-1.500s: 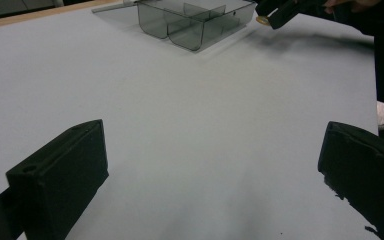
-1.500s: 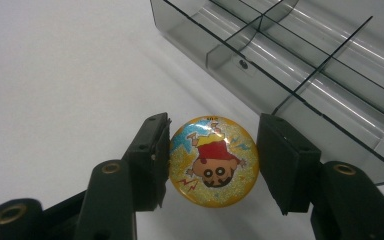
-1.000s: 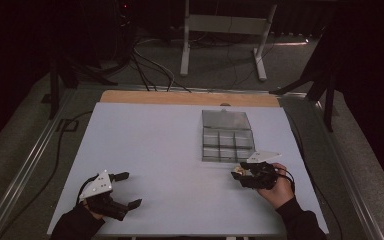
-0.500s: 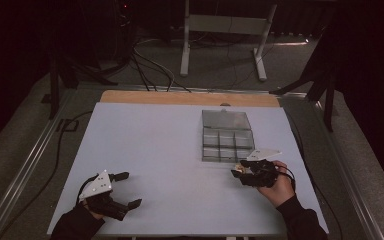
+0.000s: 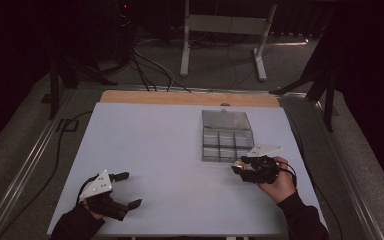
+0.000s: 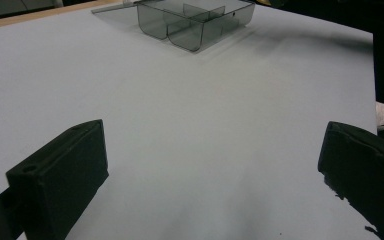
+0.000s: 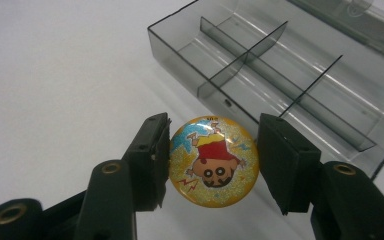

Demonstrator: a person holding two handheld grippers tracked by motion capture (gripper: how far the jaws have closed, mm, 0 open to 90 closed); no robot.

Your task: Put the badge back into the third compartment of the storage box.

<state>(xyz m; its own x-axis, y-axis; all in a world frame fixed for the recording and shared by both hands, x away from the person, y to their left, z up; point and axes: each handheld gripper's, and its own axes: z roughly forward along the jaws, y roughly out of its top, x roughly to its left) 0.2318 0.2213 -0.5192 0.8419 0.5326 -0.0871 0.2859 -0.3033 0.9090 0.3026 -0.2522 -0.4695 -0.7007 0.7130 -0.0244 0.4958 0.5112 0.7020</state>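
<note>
A round yellow badge (image 7: 213,161) with a cartoon figure sits between the pads of my right gripper (image 7: 214,135), which is shut on it. In the high view that gripper (image 5: 238,168) hovers at the near edge of a clear plastic compartment box (image 5: 227,135), with the badge (image 5: 238,163) showing as a pale spot at its tip. The box (image 7: 300,75) has its lid folded back and its compartments look empty. My left gripper (image 5: 131,189) rests at the near left of the table, jaws wide open with nothing between them (image 6: 210,165).
The pale blue table top (image 5: 150,145) has a wooden strip along its far edge. The box (image 6: 195,20) lies far ahead in the left gripper view. Metal rails run along both sides of the table, and cables and stand legs lie on the floor beyond.
My right gripper has edged slightly toward the box with the badge still in it. The left gripper has stayed still.
</note>
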